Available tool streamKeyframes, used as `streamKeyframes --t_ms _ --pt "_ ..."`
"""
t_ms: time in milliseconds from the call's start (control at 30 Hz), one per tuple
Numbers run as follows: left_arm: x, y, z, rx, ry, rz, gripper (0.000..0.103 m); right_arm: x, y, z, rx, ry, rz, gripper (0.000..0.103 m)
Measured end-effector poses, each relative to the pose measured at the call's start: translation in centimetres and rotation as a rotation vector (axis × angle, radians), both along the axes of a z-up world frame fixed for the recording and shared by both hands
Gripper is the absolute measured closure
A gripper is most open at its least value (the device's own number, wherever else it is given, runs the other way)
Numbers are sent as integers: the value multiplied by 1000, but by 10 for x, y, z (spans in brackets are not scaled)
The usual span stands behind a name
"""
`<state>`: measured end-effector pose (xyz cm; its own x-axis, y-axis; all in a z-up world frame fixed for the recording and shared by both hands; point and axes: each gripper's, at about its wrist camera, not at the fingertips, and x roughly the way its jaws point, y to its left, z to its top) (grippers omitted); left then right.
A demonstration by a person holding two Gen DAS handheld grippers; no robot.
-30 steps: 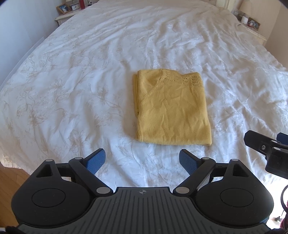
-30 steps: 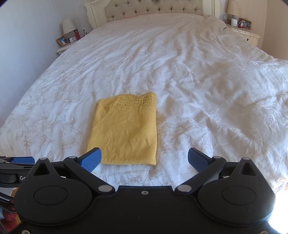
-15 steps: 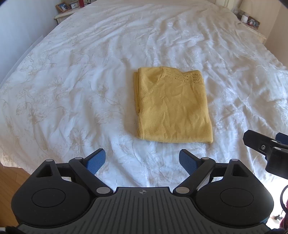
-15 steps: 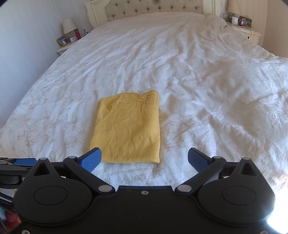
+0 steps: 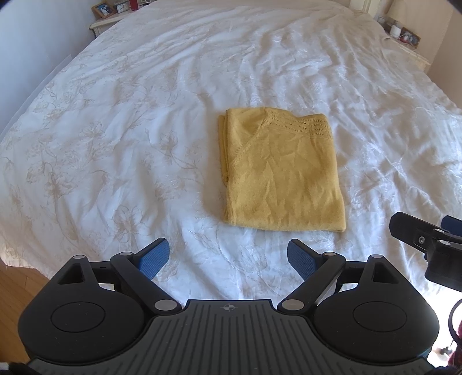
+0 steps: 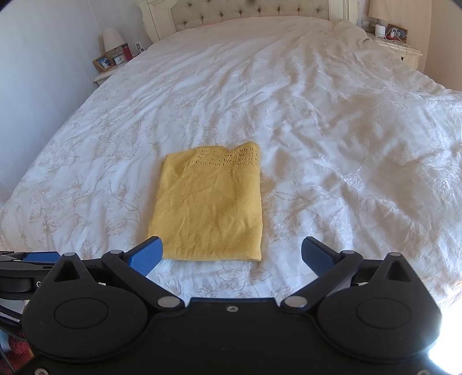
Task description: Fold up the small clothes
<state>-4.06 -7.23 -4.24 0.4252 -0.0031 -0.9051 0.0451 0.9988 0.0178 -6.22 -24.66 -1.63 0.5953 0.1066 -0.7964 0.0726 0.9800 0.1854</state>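
A yellow knit garment (image 5: 281, 173) lies folded into a neat rectangle on the white bedspread (image 5: 130, 129); it also shows in the right wrist view (image 6: 209, 204). Its lace-trimmed edge faces the headboard. My left gripper (image 5: 228, 256) is open and empty, hovering just short of the garment's near edge. My right gripper (image 6: 231, 253) is open and empty, its left fingertip (image 6: 147, 255) over the garment's near left corner. The right gripper's side shows at the right edge of the left wrist view (image 5: 424, 239).
The bed's near edge and wooden floor (image 5: 17, 285) lie at lower left. A nightstand with a lamp and picture frames (image 6: 111, 62) stands at the far left. Another nightstand (image 6: 395, 37) stands at the far right, beside a tufted headboard (image 6: 248, 11).
Both grippers have edged forward toward the garment, which now sits lower and closer in both views. Both stay open. The garment has not moved.
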Motion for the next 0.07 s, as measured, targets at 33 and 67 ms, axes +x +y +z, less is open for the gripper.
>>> streamKeyframes --t_ms 33,67 --pt "1 1 0 -2 1 -2 14 0 0 0 1 0 0 1" --pt "2 2 0 -3 2 -2 14 0 0 -1 1 1 0 1"
